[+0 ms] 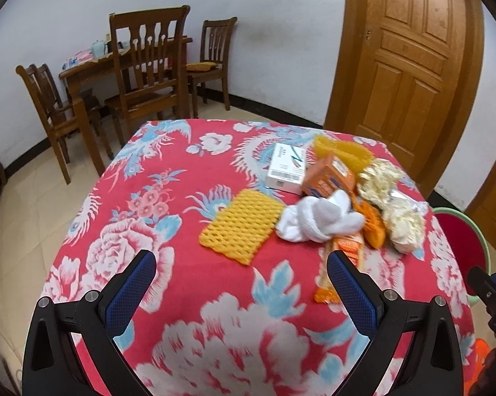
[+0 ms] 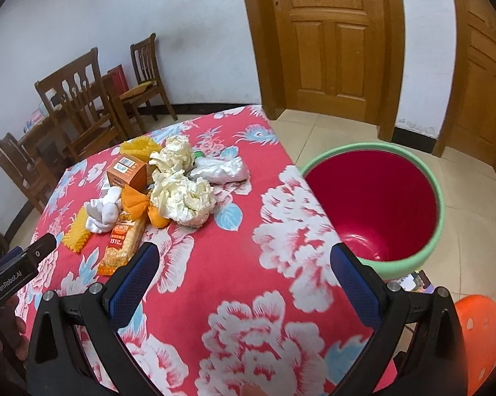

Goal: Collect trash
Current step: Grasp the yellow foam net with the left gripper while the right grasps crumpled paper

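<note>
Hovering over trash pile (image 2: pixel 162 184): both grippers, jaws spread, empty.

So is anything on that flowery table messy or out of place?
Yes: a heap of litter sits on the red floral tablecloth. There are crumpled paper wads, a white sock, an orange box and a snack wrapper, while the bin beside the table looks empty. Both tools hover open, holding nothing.

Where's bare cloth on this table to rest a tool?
Bare cloth lies near the front edge, under both open tools, and left of the yellow foam net. The far right is crowded around the crumpled paper and orange box.
</note>
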### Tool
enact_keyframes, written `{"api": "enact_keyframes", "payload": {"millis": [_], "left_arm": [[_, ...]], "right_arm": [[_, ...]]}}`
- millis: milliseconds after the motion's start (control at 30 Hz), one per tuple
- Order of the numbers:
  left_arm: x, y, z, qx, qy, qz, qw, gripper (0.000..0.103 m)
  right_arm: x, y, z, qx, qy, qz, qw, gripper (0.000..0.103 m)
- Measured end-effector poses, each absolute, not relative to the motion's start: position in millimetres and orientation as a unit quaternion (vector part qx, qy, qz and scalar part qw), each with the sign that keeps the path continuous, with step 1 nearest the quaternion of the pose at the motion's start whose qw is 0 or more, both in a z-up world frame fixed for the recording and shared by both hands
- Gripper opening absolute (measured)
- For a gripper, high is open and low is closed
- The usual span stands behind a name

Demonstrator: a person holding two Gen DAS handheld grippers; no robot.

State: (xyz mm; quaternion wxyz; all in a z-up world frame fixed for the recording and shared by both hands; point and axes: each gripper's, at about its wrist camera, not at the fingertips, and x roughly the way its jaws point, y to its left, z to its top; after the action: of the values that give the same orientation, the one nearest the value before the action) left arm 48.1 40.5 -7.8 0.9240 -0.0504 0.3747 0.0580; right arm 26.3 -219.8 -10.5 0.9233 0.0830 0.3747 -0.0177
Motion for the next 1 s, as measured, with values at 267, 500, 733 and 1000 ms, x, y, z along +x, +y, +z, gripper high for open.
{"api": "enact_keyframes", "payload": {"millis": [267,500,733,1000], "left_arm": [[87,53,-24,-0.045,0.409,0.059,0.910,0.103],[114,58,-45,-0.046,0.441,0.045,0.895,0.101],[125,58,-59,-0.062,0.459,0.002,0.886,0.066],[121,58,-56,-0.071,0.449,-0.013,0.891,0.039]], "right_arm": [[71,-207,-23,0.065,0.410,0.002,0.910,0.102],[104,-198,-39,0.052,0.439,0.015,0.897,0.102],[126,-191,-52,0.058,0.464,0.027,0.884,0.097],[134,-190,-60,0.081,0.465,0.060,0.879,0.072]]}}
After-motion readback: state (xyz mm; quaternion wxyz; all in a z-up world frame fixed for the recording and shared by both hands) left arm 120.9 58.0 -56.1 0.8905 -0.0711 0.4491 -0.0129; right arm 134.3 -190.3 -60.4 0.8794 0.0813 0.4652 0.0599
